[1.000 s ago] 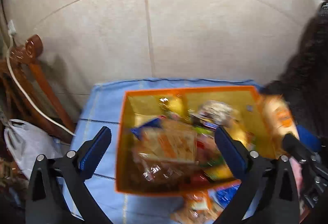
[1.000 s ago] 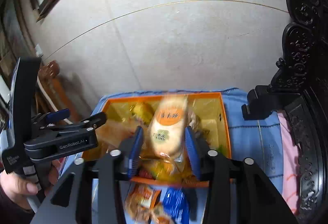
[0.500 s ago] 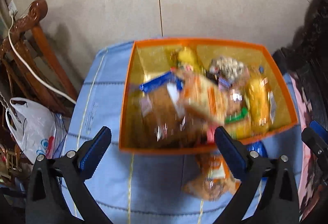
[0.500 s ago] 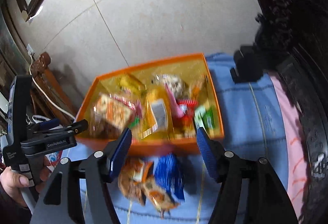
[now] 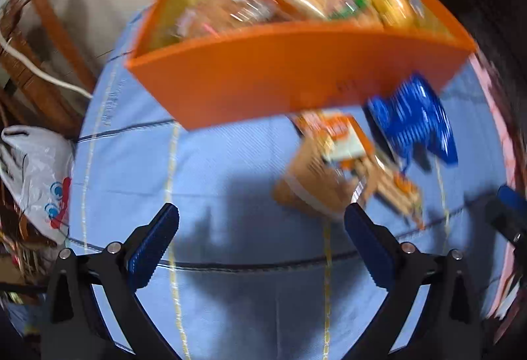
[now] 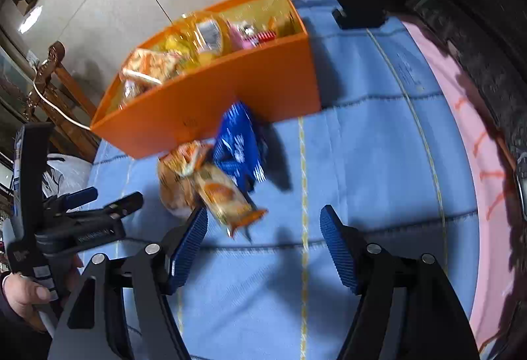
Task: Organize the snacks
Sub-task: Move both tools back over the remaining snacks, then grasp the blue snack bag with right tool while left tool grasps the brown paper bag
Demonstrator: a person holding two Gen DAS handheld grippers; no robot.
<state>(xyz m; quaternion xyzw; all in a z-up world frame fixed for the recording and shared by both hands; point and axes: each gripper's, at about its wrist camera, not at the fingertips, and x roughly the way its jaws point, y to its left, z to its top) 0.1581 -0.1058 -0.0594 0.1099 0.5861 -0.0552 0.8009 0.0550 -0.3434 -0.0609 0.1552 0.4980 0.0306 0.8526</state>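
Bare blue cloth point(image 6: 362, 162) lies open right of the loose packets point(image 6: 217, 182); the orange box point(image 6: 230, 96) blocks beyond.

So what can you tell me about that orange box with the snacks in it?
The orange box is a lidless rectangular bin, plastic by the look of it, with yellowish inner walls. It stands upright on the blue quilted cloth, crammed with snack packets. A blue packet and an orange-brown packet lie against its near wall.

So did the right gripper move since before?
Yes. The right gripper came down toward the blue cloth; the orange box now sits higher in its view. Its jaws have just been opening, nothing between them.
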